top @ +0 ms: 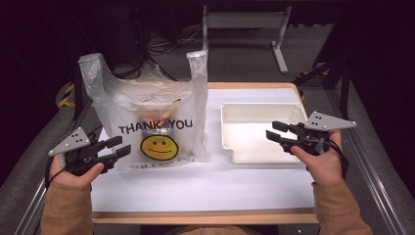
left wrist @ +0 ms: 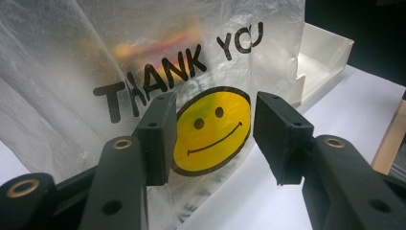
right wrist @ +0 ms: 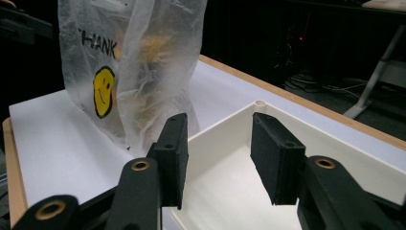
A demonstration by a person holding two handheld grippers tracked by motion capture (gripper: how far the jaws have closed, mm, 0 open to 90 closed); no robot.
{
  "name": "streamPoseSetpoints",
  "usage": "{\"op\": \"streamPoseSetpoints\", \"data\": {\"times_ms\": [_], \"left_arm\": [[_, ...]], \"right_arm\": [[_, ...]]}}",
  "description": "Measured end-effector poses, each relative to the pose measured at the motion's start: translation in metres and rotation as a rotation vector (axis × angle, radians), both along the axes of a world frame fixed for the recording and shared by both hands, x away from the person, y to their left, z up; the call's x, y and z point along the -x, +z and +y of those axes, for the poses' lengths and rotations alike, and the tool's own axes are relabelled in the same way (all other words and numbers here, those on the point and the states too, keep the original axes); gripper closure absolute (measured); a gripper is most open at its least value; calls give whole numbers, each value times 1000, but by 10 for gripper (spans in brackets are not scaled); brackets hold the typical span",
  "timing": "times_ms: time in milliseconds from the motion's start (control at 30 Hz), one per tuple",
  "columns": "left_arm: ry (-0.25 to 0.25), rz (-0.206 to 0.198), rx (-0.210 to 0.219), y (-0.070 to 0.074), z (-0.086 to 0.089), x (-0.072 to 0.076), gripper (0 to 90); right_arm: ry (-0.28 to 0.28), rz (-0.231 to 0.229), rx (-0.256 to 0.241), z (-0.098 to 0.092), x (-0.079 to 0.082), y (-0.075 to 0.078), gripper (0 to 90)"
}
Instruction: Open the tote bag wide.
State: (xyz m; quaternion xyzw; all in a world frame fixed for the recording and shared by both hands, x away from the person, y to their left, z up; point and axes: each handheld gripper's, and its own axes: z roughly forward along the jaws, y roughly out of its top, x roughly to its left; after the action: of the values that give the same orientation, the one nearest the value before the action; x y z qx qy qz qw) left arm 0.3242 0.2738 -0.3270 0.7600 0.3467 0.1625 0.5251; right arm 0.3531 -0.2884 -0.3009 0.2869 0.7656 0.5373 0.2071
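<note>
The left gripper (top: 116, 147) is hanging open, holding nothing, just beside one plastic bag (top: 151, 112). The bag is standing on the white table (top: 205, 186) and saying "THANK YOU" over one yellow smiley face (top: 159, 147). The right gripper (top: 275, 131) is gaping empty over one white tray (top: 254, 132).

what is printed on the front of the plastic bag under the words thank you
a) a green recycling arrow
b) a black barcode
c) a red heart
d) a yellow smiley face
d: the plastic bag carries a round yellow smiley face just below the black lettering, and in the left gripper view the same face sits between the open jaws of the left gripper.
</note>
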Motion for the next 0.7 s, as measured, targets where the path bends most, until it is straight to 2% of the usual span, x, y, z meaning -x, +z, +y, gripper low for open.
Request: {"op": "streamPoseSetpoints", "data": {"times_ms": [200,233,267,300,400,467,633,700], "left_arm": [[17,-3,-14,5,2,3,484],[28,-4,-31,8,4,4,484],[58,-10,-55,11,7,5,481],[117,-17,-64,15,16,7,461],[143,-23,-34,16,27,9,458],[142,-22,-28,16,28,9,455],[131,-29,-1,15,28,4,424],[135,-32,5,16,28,2,412]], "right_arm": [[28,-18,9,15,-3,6,563],[28,-18,9,15,-3,6,563],[33,-20,8,17,-3,7,555],[46,-28,15,24,-5,9,522],[65,-30,23,31,-8,13,503],[73,-30,20,34,-9,14,496],[110,-39,-36,52,-19,22,422],[115,-40,-40,55,-21,23,419]]}}
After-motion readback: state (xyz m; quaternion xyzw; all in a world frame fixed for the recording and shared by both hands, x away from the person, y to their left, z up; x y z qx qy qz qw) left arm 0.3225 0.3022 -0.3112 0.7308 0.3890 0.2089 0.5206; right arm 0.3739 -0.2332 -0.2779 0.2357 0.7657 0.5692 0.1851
